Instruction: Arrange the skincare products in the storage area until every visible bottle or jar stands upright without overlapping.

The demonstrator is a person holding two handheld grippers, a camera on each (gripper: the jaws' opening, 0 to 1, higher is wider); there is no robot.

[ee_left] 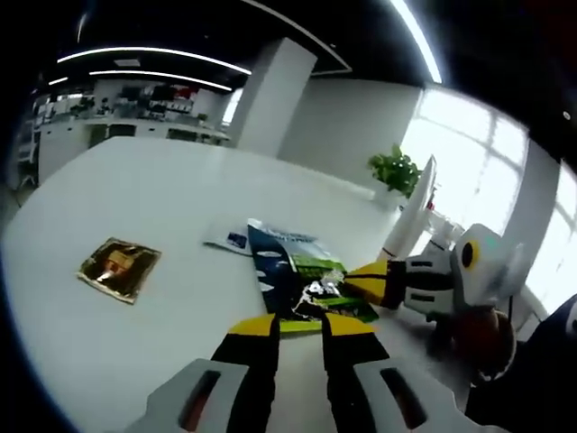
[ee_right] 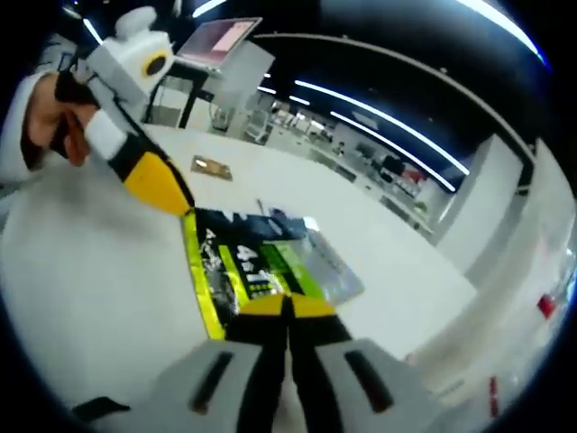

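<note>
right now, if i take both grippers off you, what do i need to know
Right gripper: shut on one edge of the glossy dark-and-green flat packet.
Left gripper: at another edge of the same packet, jaws a little apart; grip unclear.
Things: that packet lies on the white table, overlapping a pale flat packet. A small gold-brown square sachet lies flat, apart from them.
Done: nothing stands upright yet.
Left: separate the two overlapping packets, then stand the products up, spaced apart.
</note>
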